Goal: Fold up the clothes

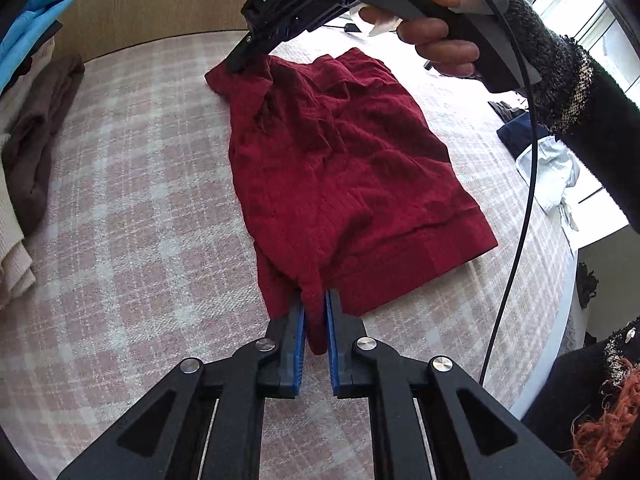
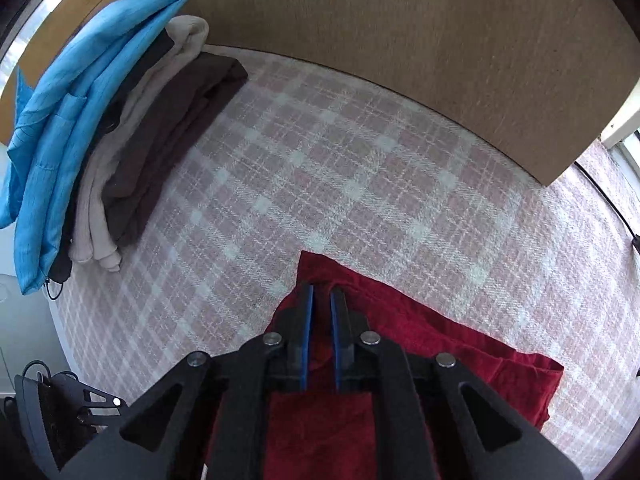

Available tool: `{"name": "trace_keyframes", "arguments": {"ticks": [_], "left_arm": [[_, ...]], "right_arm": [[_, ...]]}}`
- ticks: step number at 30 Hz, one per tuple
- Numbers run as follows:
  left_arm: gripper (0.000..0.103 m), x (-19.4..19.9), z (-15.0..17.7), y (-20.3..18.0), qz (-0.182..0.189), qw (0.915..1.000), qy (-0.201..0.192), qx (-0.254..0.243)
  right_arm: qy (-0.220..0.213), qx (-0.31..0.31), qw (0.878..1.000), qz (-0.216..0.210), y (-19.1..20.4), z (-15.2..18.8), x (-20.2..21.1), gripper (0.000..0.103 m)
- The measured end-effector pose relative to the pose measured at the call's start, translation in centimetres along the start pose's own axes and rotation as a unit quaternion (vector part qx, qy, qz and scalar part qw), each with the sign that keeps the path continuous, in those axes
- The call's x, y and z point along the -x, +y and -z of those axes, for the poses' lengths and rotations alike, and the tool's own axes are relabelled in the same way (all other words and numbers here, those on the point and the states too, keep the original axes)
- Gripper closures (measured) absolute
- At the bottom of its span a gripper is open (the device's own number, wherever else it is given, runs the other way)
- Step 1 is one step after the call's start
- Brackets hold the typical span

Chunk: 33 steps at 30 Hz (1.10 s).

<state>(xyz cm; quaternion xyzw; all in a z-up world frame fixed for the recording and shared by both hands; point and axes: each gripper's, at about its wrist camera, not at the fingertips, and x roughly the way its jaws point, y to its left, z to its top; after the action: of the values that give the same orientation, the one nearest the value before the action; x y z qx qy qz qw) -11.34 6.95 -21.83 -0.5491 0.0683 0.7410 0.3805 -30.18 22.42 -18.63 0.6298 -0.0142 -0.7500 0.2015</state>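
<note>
A dark red knit garment [image 1: 344,176] lies folded lengthwise on the pink plaid bedcover [image 1: 140,184]. My left gripper [image 1: 316,312] is shut on a bunched fold at the garment's near hem, with red cloth filling the gap between the blue pads [image 1: 297,332]. My right gripper [image 1: 237,66], held by a person's hand [image 1: 444,40], pinches the far corner of the same garment, and the cloth puckers up toward its tip. In the right wrist view, the right gripper [image 2: 322,294] stands nearly closed over the red garment [image 2: 440,344] at its corner.
Folded clothes are stacked at the bed's left side: a blue shirt [image 2: 68,128], a beige knit [image 2: 120,168] and a brown piece [image 2: 176,128]. A wooden headboard [image 2: 400,32] backs the bed. More clothes [image 1: 548,164] lie at the right edge, and a cable [image 1: 516,216] hangs there.
</note>
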Motion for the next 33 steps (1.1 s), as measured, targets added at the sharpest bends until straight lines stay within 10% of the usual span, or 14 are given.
{"name": "trace_keyframes", "arguments": {"ticks": [7, 11, 17, 26, 30, 33], "left_arm": [[0.093, 3.9, -2.4, 0.5, -0.012, 0.9989, -0.029, -0.034], [0.093, 3.2, -6.8, 0.3, -0.012, 0.9971, -0.049, -0.056], [0.093, -3.7, -12.9, -0.8, -0.016, 0.9947, -0.043, -0.092], [0.101, -5.1, -14.9, 6.3, -0.093, 0.9944, -0.050, 0.002], [0.095, -1.6, -13.2, 5.9, -0.082, 0.9939, -0.074, 0.004], [0.076, -0.5, -11.1, 4.9, -0.062, 0.9961, -0.063, 0.003]], "right_arm": [[-0.154, -0.062, 0.986, 0.006, -5.9, 5.4, 11.5, 0.070], [-0.150, -0.101, 0.983, 0.025, -8.9, 9.1, 10.6, 0.090], [-0.101, -0.098, 0.989, 0.054, -9.6, 9.8, 4.8, 0.090], [-0.093, -0.105, 0.988, 0.071, -11.4, 10.6, 3.8, 0.098], [-0.117, -0.127, 0.983, 0.062, -10.7, 13.7, 6.5, 0.094], [-0.119, -0.160, 0.978, 0.060, -10.4, 16.9, 7.3, 0.067]]}}
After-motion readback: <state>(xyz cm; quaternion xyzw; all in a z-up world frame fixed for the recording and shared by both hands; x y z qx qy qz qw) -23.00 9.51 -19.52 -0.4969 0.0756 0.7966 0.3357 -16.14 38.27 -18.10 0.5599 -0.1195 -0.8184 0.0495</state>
